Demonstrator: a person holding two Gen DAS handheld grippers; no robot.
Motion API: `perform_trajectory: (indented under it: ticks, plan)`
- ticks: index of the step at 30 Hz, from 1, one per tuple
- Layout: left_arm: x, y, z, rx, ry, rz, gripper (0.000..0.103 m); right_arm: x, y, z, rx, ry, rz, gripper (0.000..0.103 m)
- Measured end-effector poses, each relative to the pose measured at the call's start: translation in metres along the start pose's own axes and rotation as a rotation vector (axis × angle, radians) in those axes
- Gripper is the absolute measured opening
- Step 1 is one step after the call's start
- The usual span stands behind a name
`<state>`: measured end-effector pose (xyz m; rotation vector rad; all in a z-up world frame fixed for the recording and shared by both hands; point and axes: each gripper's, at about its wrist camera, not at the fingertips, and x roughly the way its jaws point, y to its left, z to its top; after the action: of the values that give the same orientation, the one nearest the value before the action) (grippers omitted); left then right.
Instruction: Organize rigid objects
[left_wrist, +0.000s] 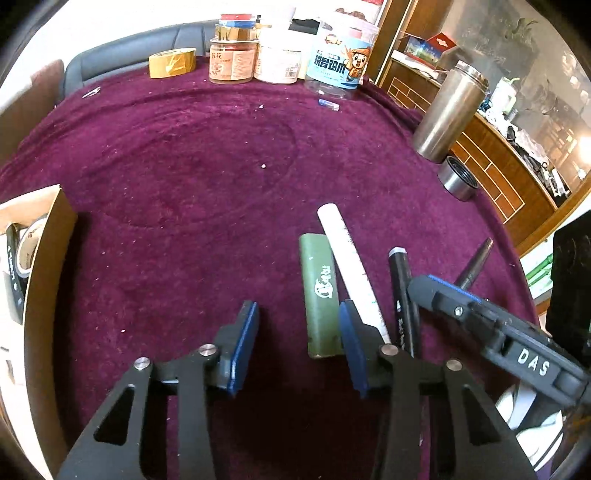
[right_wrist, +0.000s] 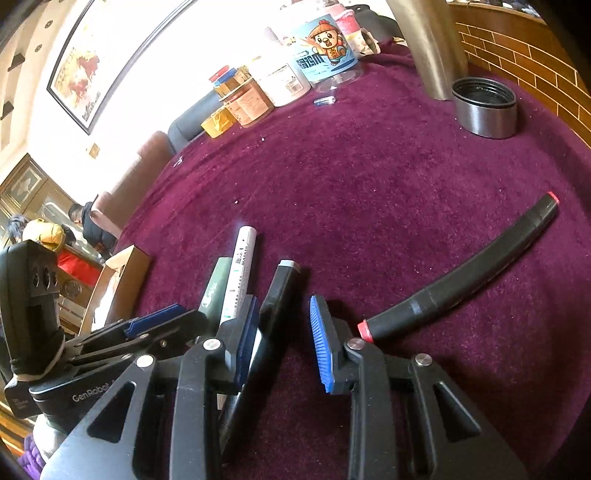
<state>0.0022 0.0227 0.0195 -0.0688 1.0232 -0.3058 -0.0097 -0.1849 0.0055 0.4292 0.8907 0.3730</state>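
Fig. legend, both wrist views. Left gripper (left_wrist: 299, 347): jaws spread, nothing between them, low over the tabletop (left_wrist: 184, 155). Right gripper (right_wrist: 284, 343): jaws spread, straddling the black marker (right_wrist: 275, 295), apparently not yet pinching it (contact unclear, pad hides the barrel).

Task items lie in 1 row near both grippers: green lighter (left_wrist: 319, 291), white marker (left_wrist: 351, 266) just beside it, black marker, dark pen (left_wrist: 476, 264) behind the right gripper, plus a red-capped marker (right_wrist: 461, 273) well apart to the right.

Handling (judged): all light, stiff, smooth plastic; round barrels likely to roll or slip, so grip mid-barrel, across the axis.

Obstacles: white marker crowds the black one, so the inner pad may nudge it. Cardboard box (left_wrist: 44, 236) w/ tape rolls at left looks the likely destination. Steel flask (left_wrist: 447, 114), its cup (left_wrist: 456, 177), jars (left_wrist: 232, 59) stand well clear.
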Motion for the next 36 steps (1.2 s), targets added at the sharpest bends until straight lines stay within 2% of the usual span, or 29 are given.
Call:
perform_trajectory:
  ticks: [5, 9, 11, 12, 14, 19, 26, 28, 33, 36]
  plan:
    - [0.006, -0.013, 0.0, 0.045, -0.003, 0.044, 0.038, 0.0, -0.001, 0.0, 0.001, -0.001, 0.002, 0.025]
    - [0.018, -0.033, 0.002, 0.151, -0.022, 0.153, 0.038, -0.001, -0.002, 0.0, 0.001, 0.0, 0.003, 0.026]
    - [0.022, -0.037, 0.004, 0.174, -0.042, 0.168, 0.038, -0.001, -0.002, 0.0, 0.0, 0.0, 0.005, 0.026]
    - [0.022, -0.036, 0.006, 0.167, -0.045, 0.163, 0.038, -0.001, -0.002, 0.0, 0.001, 0.0, 0.006, 0.026]
    - [0.021, -0.033, 0.005, 0.158, -0.052, 0.146, 0.017, -0.001, -0.003, 0.0, 0.003, 0.0, 0.008, 0.026]
    - [0.003, -0.023, -0.004, 0.136, -0.052, 0.107, 0.016, -0.001, -0.003, 0.0, 0.0, 0.0, 0.01, 0.027]
    - [-0.046, 0.006, -0.027, 0.013, -0.107, 0.023, 0.016, 0.0, 0.002, 0.0, -0.026, 0.0, -0.016, 0.028]
    - [-0.057, 0.013, -0.036, -0.023, -0.12, -0.003, 0.016, 0.001, 0.01, -0.001, -0.066, 0.005, -0.063, 0.028]
    - [-0.086, 0.027, -0.056, -0.069, -0.163, -0.048, 0.016, 0.005, 0.054, -0.017, -0.276, 0.067, -0.282, 0.028]
    - [-0.104, 0.037, -0.064, -0.092, -0.199, -0.068, 0.016, 0.01, 0.071, -0.027, -0.362, 0.098, -0.38, 0.028]
